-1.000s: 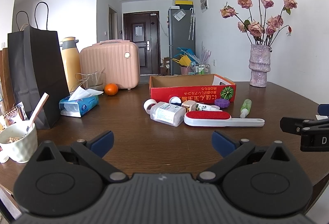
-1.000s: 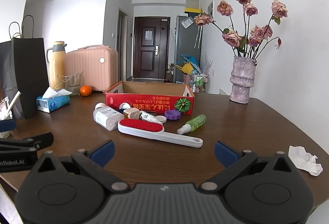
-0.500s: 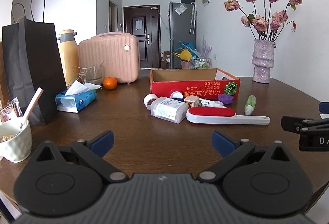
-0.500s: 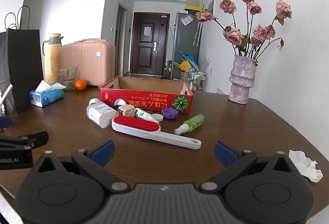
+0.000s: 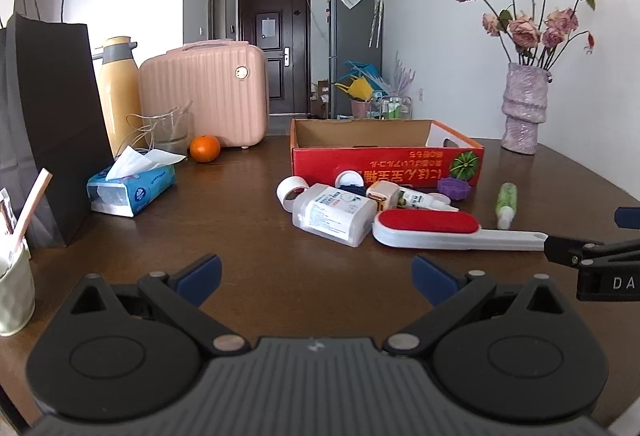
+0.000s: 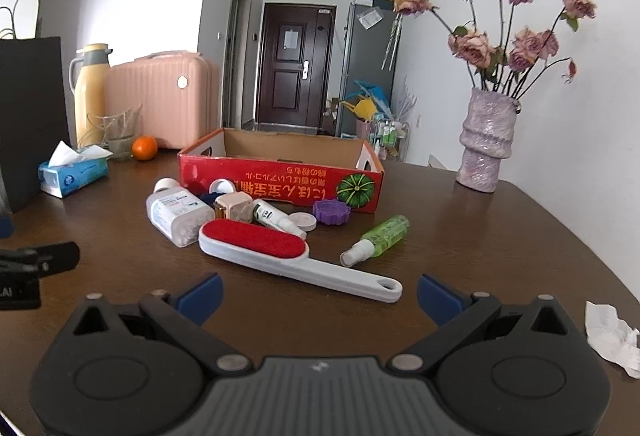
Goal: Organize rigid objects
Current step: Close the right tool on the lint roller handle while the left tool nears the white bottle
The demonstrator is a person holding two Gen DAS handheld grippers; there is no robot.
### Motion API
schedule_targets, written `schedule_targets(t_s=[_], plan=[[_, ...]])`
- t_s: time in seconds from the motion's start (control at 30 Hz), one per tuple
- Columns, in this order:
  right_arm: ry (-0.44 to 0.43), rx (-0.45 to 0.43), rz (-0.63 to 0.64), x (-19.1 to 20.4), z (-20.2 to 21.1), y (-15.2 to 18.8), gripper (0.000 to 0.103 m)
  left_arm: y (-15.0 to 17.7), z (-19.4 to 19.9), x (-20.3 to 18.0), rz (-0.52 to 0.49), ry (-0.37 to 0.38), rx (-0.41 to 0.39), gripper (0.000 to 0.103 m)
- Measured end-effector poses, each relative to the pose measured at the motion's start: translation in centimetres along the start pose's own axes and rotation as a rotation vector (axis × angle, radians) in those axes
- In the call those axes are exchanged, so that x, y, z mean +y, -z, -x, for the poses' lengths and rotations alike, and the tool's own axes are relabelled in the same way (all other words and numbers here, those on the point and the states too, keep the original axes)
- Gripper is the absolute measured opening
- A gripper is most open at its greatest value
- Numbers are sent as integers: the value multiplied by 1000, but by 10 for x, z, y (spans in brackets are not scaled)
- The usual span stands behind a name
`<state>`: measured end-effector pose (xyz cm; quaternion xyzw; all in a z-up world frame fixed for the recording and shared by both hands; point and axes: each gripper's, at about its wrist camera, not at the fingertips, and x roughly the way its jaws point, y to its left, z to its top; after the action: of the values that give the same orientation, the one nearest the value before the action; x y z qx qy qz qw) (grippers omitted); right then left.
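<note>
Both grippers hang low over the near edge of the table (image 6: 500, 236), side by side, facing the clutter. The left gripper (image 5: 316, 272) has its jaws spread wide w/ nothing between them; same for the right gripper (image 6: 318, 290), released and empty. Probably an approach pose: jaws pre-opened so either one can go straight onto an item.

The loose items sit bunched right in front of the red box (image 6: 280, 184), most of them touching or nearly touching each other, prob. so they are an easy short lift into it. Nearest to the right gripper is the lint brush (image 6: 280, 252), red pad up, white handle pointing toward the gripper's right finger, i.e. handy to pinch. Behind it, touching or just beside: a clear plastic bottle (image 6: 178, 212) lying on its side, a small beige cube-shaped bottle (image 6: 234, 206), a small white tube (image 6: 274, 218), a white cap (image 6: 303, 221), a purple lid (image 6: 331, 212). The green spray bottle (image 6: 380, 238) lies apart to the right, nozzle toward the camera. A tape roll (image 5: 291, 192) leans at the left end of the bunch.

Containers: the box is open-topped; the inside walls that show are bare cardboard, floor hidden by the front wall, so contents can't be confirmed. Looks like nothing sorted yet.

Off to the left, not part of the pile: tissue pack (image 5: 132, 188), orange (image 5: 205, 148), black bag (image 5: 44, 124). Vase (image 6: 486, 144) stands far right; crumpled paper (image 6: 612, 336) near the right gripper.
</note>
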<state>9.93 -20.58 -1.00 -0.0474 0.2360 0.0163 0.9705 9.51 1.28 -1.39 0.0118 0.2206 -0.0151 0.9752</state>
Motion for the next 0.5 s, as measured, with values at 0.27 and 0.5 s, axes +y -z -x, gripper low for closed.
schedule_targets(t_s=[0.27,0.5], plan=[[-37,29,52,4,-45,-15,103,-14,-35,9,7,-21,34,103],[-97,100,100,6,-94,-23,103,-27,-63,14,-1,-47,50,103]])
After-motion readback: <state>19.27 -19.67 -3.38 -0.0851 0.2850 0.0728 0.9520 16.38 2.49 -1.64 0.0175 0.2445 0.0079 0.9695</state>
